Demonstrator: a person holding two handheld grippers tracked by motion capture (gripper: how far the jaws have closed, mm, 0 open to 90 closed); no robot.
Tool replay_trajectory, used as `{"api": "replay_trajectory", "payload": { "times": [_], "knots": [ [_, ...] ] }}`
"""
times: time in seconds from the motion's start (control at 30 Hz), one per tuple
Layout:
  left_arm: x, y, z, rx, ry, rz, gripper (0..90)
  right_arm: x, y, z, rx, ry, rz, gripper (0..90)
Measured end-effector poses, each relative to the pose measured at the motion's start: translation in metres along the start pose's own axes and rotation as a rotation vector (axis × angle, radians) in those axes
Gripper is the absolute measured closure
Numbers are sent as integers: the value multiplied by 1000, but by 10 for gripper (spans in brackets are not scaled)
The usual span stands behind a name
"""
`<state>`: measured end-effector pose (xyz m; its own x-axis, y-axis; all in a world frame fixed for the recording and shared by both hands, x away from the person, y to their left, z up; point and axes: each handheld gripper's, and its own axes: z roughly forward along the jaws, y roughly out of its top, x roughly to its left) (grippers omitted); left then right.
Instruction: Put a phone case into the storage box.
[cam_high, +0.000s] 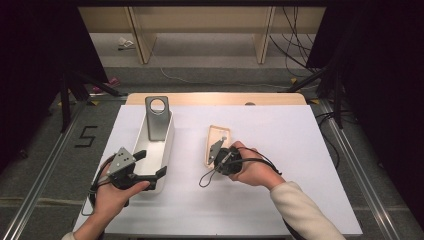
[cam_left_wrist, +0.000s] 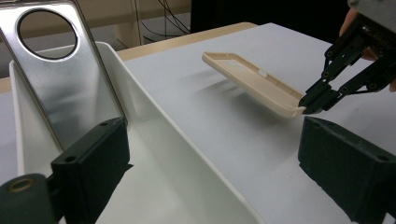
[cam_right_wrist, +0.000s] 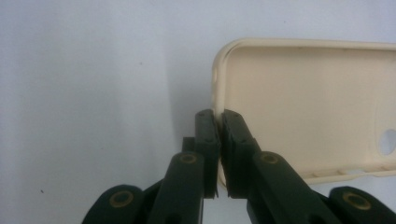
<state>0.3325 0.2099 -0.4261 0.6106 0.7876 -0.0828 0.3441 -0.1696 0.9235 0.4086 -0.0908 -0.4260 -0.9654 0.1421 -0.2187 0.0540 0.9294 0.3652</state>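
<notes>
You've got the cream phone case (cam_high: 218, 144) pinched by its short end wall in your right gripper (cam_right_wrist: 218, 122), jaws nearly together on that thin rim. In the left gripper view the case (cam_left_wrist: 254, 82) hangs clear of the white table (cam_high: 280, 200), near end in the jaws, far end tilted up and casting a shadow below. So this is the carry step: case lifted, not yet placed.

Your left gripper (cam_high: 149, 164) sits at the near end of the white tray (cam_high: 168, 145), jaws spread wide, one inside the tray and one outside its right wall, pressing on nothing. The silver metal phone case (cam_high: 157, 117) leans in the tray's far end, at twelve o'clock from that gripper.

Next, I'd judge, swing the cream case toward nine o'clock, over the tray wall. Keep the pinch firm; a grip on one thin edge lets the case pivot and sag.
</notes>
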Motion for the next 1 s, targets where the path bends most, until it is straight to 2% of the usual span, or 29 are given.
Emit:
{"api": "replay_trajectory", "payload": {
  "times": [0.33,0.6,1.0],
  "knots": [
    [0,0,0,-2,0,-1,88,3,-12,-13,-116,22,24,864],
    [0,0,1,-1,3,-2,89,10,-19,-21,-154,35,43,863],
    [-1,6,6,1,-5,-8,96,22,-21,-31,-196,39,33,864]
  ]
}}
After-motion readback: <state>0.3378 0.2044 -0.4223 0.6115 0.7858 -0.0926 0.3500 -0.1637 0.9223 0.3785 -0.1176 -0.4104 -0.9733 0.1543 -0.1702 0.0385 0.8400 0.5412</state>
